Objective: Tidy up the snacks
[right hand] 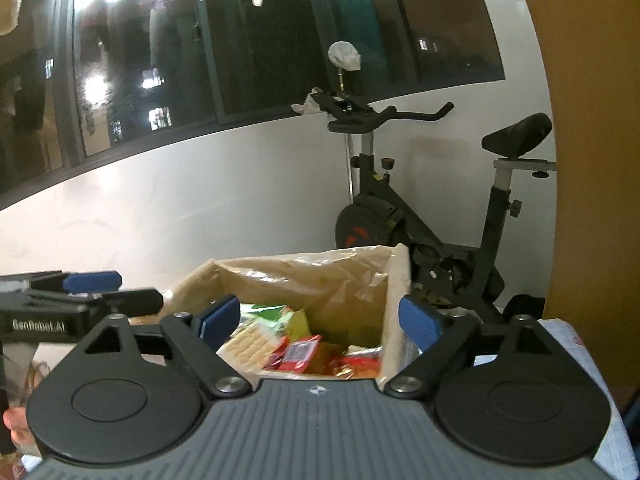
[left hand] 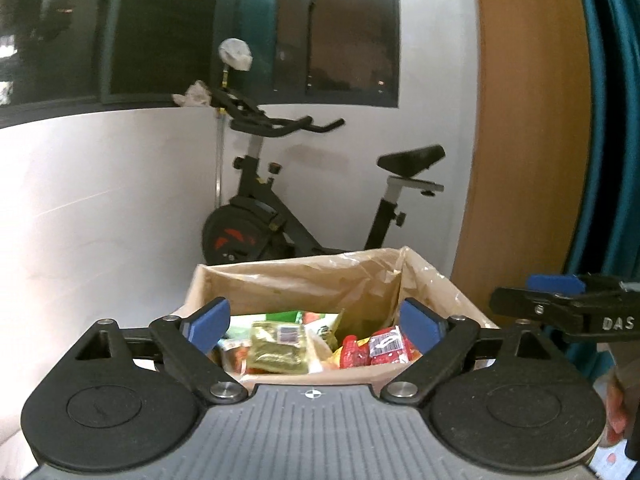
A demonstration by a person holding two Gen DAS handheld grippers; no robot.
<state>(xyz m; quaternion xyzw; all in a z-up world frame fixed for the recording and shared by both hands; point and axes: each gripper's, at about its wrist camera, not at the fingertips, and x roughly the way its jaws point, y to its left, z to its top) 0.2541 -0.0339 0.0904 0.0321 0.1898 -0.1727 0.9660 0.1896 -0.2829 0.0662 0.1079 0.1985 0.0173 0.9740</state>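
Exercise bike (left hand: 304, 200) behind snack-filled cardboard box (left hand: 304, 280), both grippers wide, empty.

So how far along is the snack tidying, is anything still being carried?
Done: snack packets, a green one and a red one among them, lie in the lined cardboard box. In hand: nothing; the left tongs and right tongs stand open and empty above it. Left: no loose snacks show outside the box.
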